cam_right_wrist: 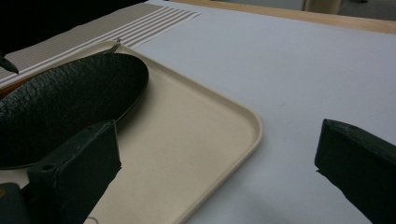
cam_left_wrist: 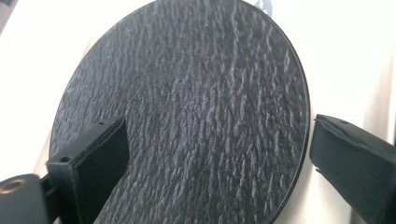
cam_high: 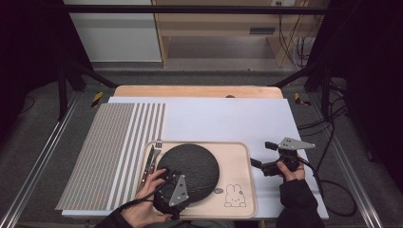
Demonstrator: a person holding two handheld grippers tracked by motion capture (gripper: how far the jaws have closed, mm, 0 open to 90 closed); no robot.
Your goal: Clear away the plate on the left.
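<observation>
On the near side of the surface, a cream tray lies on a white sheet, with a striped mat just to its left. A round black plate with a rough, slate-like face rests in the tray's left half; a small rabbit drawing marks the tray's near right corner. A fork and a knife lie side by side along the tray's left edge, beside the plate.

The left tongs hang over the plate's near edge, held by the person's left hand. In the left gripper view the jaws stand wide apart, one over the plate's face and the other just outside its rim; whether either touches the plate is hard to tell from this angle.

The right tongs sit off the tray to its right, above the white sheet, held by the right hand. Their jaws are also spread wide with nothing between them, and the right gripper view looks across the tray's corner toward the plate.
</observation>
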